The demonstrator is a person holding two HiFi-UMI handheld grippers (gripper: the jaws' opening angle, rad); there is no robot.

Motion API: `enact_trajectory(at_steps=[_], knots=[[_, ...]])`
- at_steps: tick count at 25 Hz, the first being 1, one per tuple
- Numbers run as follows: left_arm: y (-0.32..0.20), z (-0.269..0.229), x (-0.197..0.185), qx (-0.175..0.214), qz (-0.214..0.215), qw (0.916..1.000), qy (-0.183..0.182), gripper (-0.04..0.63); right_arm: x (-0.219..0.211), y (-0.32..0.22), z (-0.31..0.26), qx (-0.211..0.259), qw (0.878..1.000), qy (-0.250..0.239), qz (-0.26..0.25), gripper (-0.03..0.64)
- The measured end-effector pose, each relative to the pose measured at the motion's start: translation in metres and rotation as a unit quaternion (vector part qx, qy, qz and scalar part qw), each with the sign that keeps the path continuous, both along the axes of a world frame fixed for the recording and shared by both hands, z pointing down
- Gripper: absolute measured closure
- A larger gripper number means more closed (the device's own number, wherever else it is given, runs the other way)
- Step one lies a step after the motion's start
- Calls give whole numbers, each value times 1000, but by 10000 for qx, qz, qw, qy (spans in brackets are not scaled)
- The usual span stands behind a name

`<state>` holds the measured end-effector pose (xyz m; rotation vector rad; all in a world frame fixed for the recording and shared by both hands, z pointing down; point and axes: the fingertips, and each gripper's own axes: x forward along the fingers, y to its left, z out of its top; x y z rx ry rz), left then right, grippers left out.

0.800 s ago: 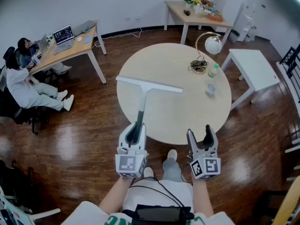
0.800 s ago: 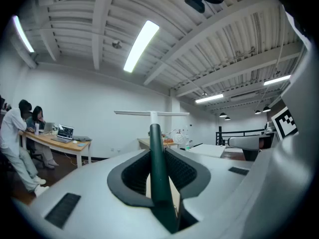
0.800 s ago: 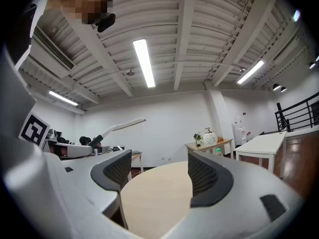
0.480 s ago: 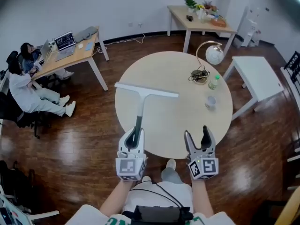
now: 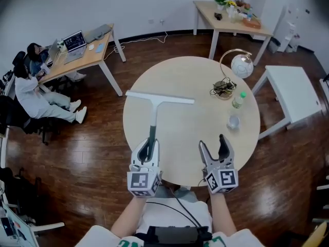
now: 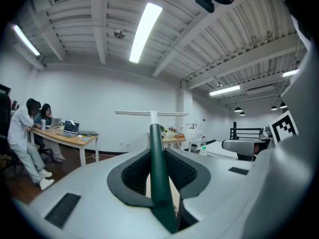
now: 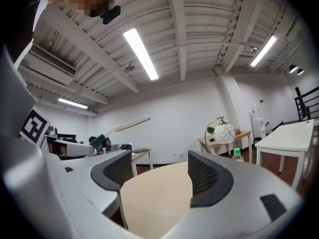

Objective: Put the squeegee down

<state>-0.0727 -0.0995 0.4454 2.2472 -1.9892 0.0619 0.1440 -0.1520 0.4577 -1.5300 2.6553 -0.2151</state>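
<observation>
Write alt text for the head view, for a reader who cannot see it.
Seen from above, the left gripper is shut on the dark handle of a white squeegee held out over a round beige table, while the right gripper is open and empty beside it. A globe lamp, a bottle and a glass stand at the table's right side.

The round pale wood surface (image 5: 190,86) looks smooth and matt, while the dark brown plank floor (image 5: 92,153) is pretty glossy. The squeegee (image 5: 153,120), with its white bar and dark green handle, looks like smooth plastic. The left gripper (image 5: 149,147) and right gripper (image 5: 213,148) have matt white plastic shells and black ribbed pads (image 7: 207,176).
</observation>
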Motion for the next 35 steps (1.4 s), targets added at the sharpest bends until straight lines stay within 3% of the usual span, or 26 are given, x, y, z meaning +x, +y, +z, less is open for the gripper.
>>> enact_trajectory(at_steps=[5,12,19,24,30,33,34,35], knots=[[-29,39,3,-573,191,9977,304,515,-3,-18,13,-222,9997,15,78,238],[-93,126,11,-1459,487,9879,219,515,-14,-54,41,-630,9977,-145,185,238],[-158,240,38,-2499,878,9643,37,515,-8,-66,67,-900,9958,-34,170,238],[-207,297,41,-2960,897,9507,-209,515,-1,-71,81,-873,9955,49,367,236],[-216,344,36,-3377,689,9378,-425,514,3,-71,83,-936,9945,51,475,236],[-210,364,36,-3760,709,9228,-450,512,4,-66,84,-933,9945,187,442,236],[-207,370,35,-3893,764,9170,-412,497,3,-63,84,-963,9941,234,449,236],[-204,373,35,-3978,838,9129,-369,427,4,-61,83,-973,9937,268,485,236]])
